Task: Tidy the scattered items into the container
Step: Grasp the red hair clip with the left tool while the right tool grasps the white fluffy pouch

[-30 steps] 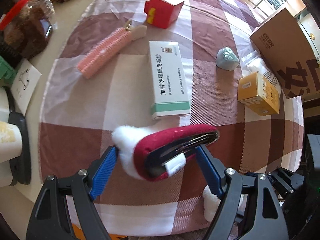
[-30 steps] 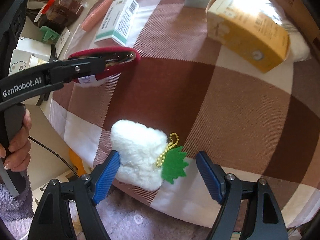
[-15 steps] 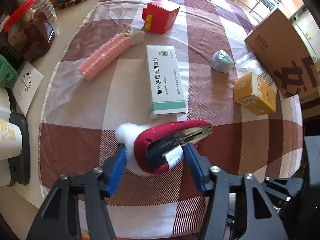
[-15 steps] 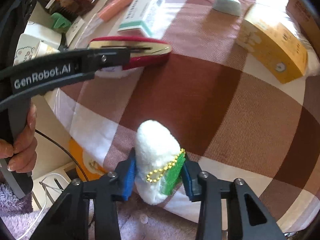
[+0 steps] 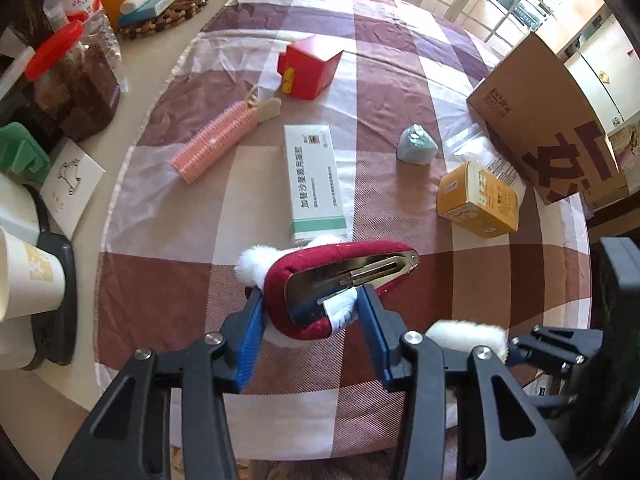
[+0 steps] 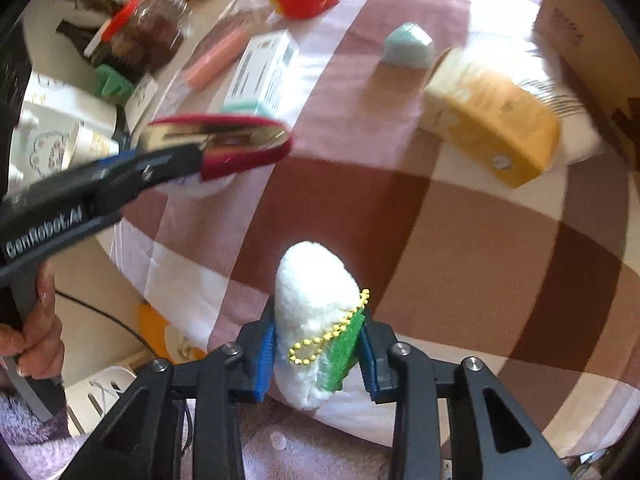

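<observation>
My left tool (image 5: 310,322) is clamped on the red velvet Santa-hat hair clip with white fluff trim (image 5: 336,280), lifted clear of the tabletop (image 5: 168,280), and my right tool (image 6: 316,350) is pinched on the white fluffy plush charm with a green felt leaf and yellow bead chain (image 6: 316,292), also raised. So I judge both pickups done and the carry step in hand: each load must travel to the brown cardboard box with dark lettering (image 5: 544,120), which I take to be the container, standing at the far right edge of the checked cloth. I cannot see its opening from here, so the next move calls for rising above its wall before letting go. Between me and it sits the orange-yellow carton (image 5: 480,204), with a clear plastic bag (image 5: 476,148) just behind it touching the box; I would pass over both. Waiting further off are the long white-and-green medicine box (image 5: 314,180), the pink ridged hair roller (image 5: 216,140), the red cube-shaped box (image 5: 310,66) and the small pale-green lump (image 5: 416,146).
</observation>
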{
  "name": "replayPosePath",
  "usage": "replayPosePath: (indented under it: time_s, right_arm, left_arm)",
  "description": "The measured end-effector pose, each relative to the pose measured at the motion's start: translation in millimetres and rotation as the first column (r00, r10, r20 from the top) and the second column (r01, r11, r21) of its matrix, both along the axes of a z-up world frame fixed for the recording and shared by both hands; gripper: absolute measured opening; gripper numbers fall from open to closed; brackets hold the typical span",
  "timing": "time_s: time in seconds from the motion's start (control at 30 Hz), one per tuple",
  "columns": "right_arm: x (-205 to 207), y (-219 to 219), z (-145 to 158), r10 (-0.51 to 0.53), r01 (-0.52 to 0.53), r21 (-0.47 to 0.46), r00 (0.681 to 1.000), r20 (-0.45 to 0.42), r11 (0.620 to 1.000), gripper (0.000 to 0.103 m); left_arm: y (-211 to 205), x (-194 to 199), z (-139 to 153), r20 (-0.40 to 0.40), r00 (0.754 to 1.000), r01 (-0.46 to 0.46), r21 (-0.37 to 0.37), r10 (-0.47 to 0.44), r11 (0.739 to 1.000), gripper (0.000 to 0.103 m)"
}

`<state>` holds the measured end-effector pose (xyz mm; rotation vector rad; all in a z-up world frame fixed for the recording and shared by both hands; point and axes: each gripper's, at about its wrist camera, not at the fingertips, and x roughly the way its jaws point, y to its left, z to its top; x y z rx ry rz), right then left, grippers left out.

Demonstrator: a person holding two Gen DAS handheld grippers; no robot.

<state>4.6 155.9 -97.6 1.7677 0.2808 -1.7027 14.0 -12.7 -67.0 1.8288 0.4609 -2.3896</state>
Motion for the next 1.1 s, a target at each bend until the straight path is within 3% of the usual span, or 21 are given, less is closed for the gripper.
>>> replayPosePath:
  time_s: [0.27,0.63,1.1]
  right_arm:
    - [-30.1,2.6,21.0,-0.074,0.072,-0.043,0.996,-0.039,0.996,0.035]
    - [-39.9,-6.5,54.9,-0.082,0.073,-0.090,0.992,-0.098,0.993,0.035]
    - [-50.5,-1.9,88.0,-0.136,0.117,-0.130,0.979,-0.152,0.985,0.035]
  left_arm:
    - [-11.4,2.9,16.0,-0.004,0.999,-0.038,-0.026,0.038,0.999,0.046]
    - [-19.7,5.0,34.7,-0.017,0.997,-0.076,-0.053,0.075,0.996,0.046]
    - [-9.8,-0.3,54.9,-0.046,0.999,-0.031,-0.080,0.027,0.996,0.046]
